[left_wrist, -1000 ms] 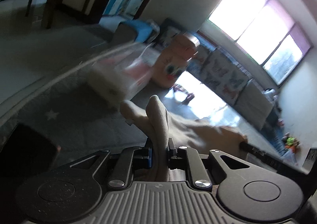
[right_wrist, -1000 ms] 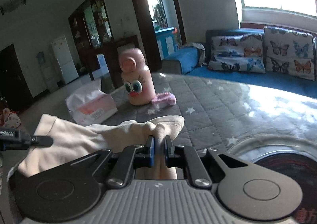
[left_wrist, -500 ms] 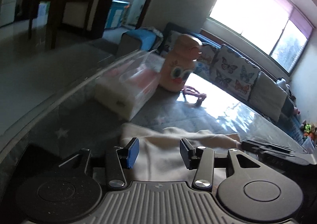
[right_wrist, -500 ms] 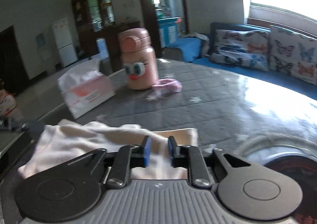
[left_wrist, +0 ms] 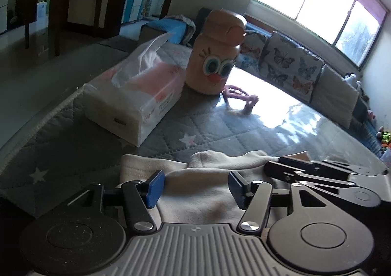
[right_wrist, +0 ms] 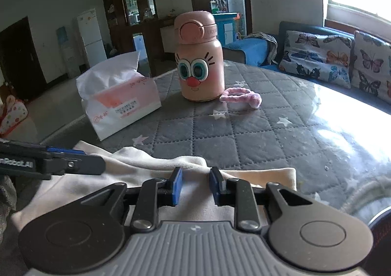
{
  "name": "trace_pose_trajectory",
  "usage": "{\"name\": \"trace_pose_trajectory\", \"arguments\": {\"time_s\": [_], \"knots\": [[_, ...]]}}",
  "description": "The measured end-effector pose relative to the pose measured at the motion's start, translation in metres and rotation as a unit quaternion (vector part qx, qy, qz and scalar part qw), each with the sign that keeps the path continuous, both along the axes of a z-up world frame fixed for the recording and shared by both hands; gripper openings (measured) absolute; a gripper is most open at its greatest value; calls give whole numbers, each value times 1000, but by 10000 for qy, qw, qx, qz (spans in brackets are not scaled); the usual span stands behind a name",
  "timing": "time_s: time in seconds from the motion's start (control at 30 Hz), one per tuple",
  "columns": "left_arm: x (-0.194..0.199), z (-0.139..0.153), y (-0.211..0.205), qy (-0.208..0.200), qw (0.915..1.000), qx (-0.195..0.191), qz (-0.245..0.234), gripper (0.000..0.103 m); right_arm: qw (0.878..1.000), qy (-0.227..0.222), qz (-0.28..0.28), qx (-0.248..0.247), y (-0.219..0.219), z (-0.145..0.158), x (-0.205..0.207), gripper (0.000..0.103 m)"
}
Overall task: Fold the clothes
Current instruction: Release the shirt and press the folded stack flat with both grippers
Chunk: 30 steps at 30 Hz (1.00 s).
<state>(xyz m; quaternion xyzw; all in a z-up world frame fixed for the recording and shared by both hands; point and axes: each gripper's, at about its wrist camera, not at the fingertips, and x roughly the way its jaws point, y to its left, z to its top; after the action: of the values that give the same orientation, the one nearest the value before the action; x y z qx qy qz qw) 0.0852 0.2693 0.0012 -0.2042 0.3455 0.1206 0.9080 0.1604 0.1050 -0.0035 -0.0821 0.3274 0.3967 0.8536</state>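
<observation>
A cream garment [left_wrist: 195, 193] lies folded on the grey quilted table cover [left_wrist: 220, 129], close in front of both grippers. My left gripper [left_wrist: 195, 186] is open just above it, jaws wide apart and empty. My right gripper [right_wrist: 194, 184] is open over the same garment [right_wrist: 146, 168], jaws a little apart and empty. The right gripper also shows at the right of the left wrist view [left_wrist: 317, 173]. The left gripper shows at the left of the right wrist view [right_wrist: 48, 161].
A tissue pack [right_wrist: 117, 105] stands at the back left of the quilted cover [right_wrist: 244, 129]. A pink cartoon-face bottle [right_wrist: 199, 61] with a pink strap [right_wrist: 242, 96] stands behind. A sofa with butterfly cushions [right_wrist: 317, 53] lies beyond the table.
Both grippers let go of the garment and opened. The cloth, held up a second ago, now lies flat on the table. The left jaws opened wider.
</observation>
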Motion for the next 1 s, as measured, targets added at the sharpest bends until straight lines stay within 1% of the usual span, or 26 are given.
{"name": "trace_pose_trajectory", "arguments": {"time_s": [0.03, 0.1, 0.13, 0.17, 0.2, 0.27, 0.33, 0.4, 0.47, 0.53, 0.73, 0.8, 0.93, 0.97, 1.0], "knots": [[1, -1, 1, -8, 10000, 19, 21, 64, 10000, -23, 10, 2, 0, 1, -1, 30], [1, 0, 2, -46, 10000, 17, 46, 69, 10000, -54, 26, 26, -2, 4, -4, 31], [1, 1, 3, -60, 10000, 0, 49, 69, 10000, -69, 34, 38, -2, 5, -5, 31], [0, 2, 4, -73, 10000, -15, 51, 70, 9999, -101, 63, 35, -3, 7, -8, 34], [-1, 3, 3, -82, 10000, 19, 48, 71, 9997, -188, 142, 9, -4, 9, -13, 42], [-4, 6, 2, -111, 9999, 73, 52, 76, 9990, -322, 306, -34, -1, 12, -22, 46], [-8, 10, 1, -165, 9998, 108, 89, 82, 9979, -437, 462, -71, 3, 14, -30, 46], [-13, 13, 0, -231, 9995, 147, 151, 92, 9977, -415, 519, -127, 6, 11, -34, 46], [-20, 18, -1, -295, 9991, 231, 190, 96, 9976, -362, 555, -188, 9, 8, -38, 46], [-27, 21, -2, -345, 9987, 299, 213, 103, 9973, -342, 602, -238, 9, 6, -44, 46], [-44, 25, -9, -395, 9982, 389, 228, 103, 9948, -510, 819, -339, -9, 9, -76, 46], [-51, 24, -14, -414, 9981, 397, 206, 103, 9937, -568, 876, -399, -15, 9, -85, 50], [-64, 21, -22, -401, 9984, 385, 141, 103, 9930, -580, 931, -435, -29, 7, -101, 51], [-67, 20, -24, -366, 9987, 345, 125, 103, 9935, -541, 923, -398, -33, 7, -104, 53], [-71, 18, -27, -347, 9988, 335, 128, 103, 9939, -504, 912, -365, -37, 7, -106, 59]]}}
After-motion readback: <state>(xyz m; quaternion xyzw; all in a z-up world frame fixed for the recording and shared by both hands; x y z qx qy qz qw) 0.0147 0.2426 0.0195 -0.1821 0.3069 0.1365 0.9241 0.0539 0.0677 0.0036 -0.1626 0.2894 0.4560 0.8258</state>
